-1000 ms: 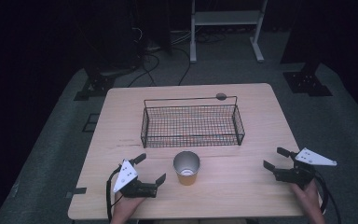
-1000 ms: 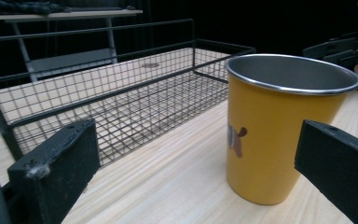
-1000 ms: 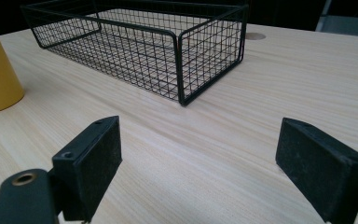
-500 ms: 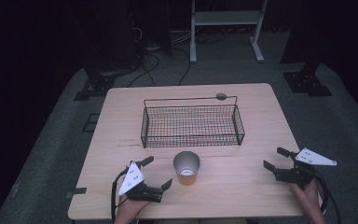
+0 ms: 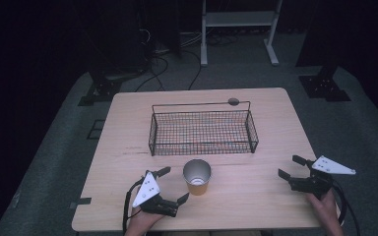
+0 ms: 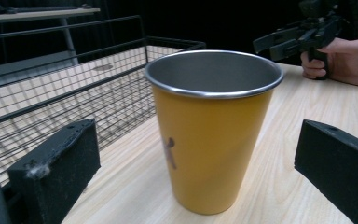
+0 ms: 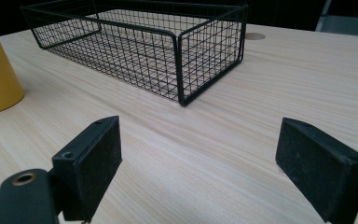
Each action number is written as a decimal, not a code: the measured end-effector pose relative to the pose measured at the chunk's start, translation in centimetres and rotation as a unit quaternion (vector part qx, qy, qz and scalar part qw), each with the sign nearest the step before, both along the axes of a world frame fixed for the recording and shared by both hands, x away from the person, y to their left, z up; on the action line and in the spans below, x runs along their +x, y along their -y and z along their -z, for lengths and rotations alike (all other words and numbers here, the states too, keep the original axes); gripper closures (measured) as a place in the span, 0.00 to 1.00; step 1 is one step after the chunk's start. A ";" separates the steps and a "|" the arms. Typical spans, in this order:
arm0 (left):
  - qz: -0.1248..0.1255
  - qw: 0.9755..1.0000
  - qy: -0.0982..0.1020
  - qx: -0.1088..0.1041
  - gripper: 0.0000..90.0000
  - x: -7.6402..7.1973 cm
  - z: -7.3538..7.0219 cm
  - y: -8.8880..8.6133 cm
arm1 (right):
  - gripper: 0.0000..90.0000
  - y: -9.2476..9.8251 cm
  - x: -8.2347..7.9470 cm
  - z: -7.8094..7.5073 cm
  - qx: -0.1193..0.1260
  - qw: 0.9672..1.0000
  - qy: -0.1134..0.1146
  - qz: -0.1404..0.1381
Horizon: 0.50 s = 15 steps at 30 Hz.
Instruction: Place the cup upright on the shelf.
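From above, a yellow cup stands upright on the wooden table, near the front edge. A black wire basket sits just behind it. The left gripper is right beside the cup, jaws wide apart, not touching it. The right gripper rests well apart near the table's right side, jaws spread, holding nothing.

In the left gripper view, the cup stands between the two spread jaws, shiny inside.

In the right gripper view, the jaws are wide apart over bare table, with the basket ahead.
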State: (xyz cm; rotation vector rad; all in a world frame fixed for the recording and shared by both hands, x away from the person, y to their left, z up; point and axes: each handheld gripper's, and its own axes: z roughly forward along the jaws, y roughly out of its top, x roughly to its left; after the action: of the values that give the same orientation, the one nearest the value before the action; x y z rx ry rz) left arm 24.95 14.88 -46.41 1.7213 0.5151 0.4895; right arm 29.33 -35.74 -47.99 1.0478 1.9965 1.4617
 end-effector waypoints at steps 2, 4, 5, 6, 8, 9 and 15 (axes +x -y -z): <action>0.008 1.000 0.000 0.001 0.00 0.0 0.0 0.4 | 0.15 0.0 0.0 0.0 0.000 1.000 0.000 0.000; 0.013 1.000 -0.003 0.000 0.00 0.0 0.1 0.7 | 0.15 0.0 0.0 0.0 -0.002 1.000 0.001 -0.001; 0.013 1.000 -0.003 0.002 0.00 0.1 0.1 0.8 | 0.15 0.0 0.0 0.0 -0.001 1.000 0.000 -0.001; 0.016 1.000 -0.002 0.003 0.00 0.1 0.1 1.0 | 0.15 0.0 0.0 0.0 -0.001 1.000 0.000 0.000; 0.019 1.000 -0.003 0.004 0.00 0.2 0.1 1.3 | 0.15 0.0 0.0 0.0 0.000 1.000 0.000 0.000; 0.019 1.000 -0.004 0.003 0.00 0.3 0.1 1.4 | 0.15 0.0 0.0 0.0 -0.001 1.000 0.001 -0.001; 0.021 1.000 -0.009 0.008 0.00 0.9 0.3 2.1 | 0.15 0.0 0.0 0.0 0.000 1.000 0.001 -0.001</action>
State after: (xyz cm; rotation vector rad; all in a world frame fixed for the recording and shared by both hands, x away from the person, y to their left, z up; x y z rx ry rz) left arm 25.82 12.77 -46.75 1.7493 0.4892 0.4491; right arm 29.32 -35.75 -47.99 1.0449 1.9973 1.4631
